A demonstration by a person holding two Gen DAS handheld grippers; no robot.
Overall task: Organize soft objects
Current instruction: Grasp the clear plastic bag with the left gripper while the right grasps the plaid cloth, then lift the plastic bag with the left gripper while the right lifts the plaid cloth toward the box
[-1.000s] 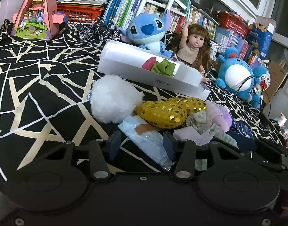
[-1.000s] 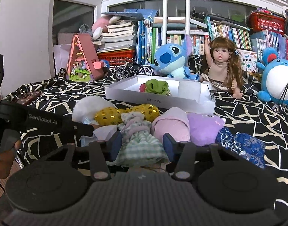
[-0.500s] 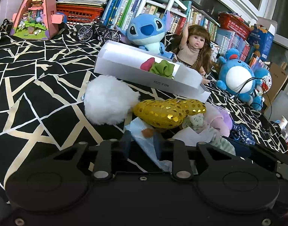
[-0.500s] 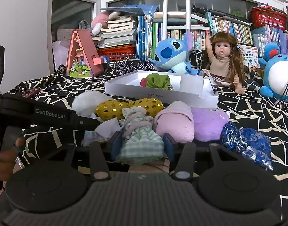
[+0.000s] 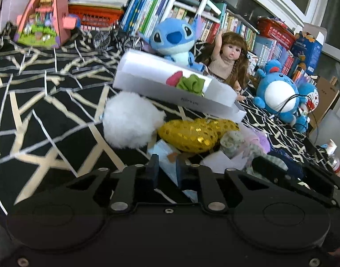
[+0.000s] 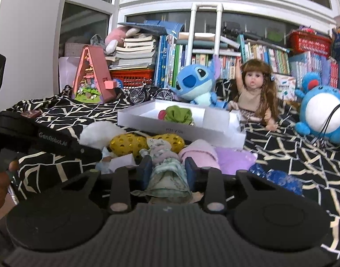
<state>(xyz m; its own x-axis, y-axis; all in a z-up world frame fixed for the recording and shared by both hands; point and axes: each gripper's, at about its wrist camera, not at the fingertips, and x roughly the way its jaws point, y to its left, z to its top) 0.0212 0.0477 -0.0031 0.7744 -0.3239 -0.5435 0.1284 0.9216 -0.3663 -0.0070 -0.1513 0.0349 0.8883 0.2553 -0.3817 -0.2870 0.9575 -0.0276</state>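
Observation:
Soft items lie in a row on the black patterned cloth in front of a white box that holds a green scrunchie. My left gripper is shut on a clear plastic packet, beside a white pompom and a gold sequin cushion. My right gripper is shut on a green checked cloth bundle, next to a pink roll and a purple item.
Behind the box sit a blue Stitch plush, a doll, a blue round plush, a toy bicycle and a pink toy house. Bookshelves fill the back. A blue sequin pouch lies right.
Both grippers have closed: the left on the plastic packet, the right on the checked cloth bundle. Both have moved in slightly toward the pile.

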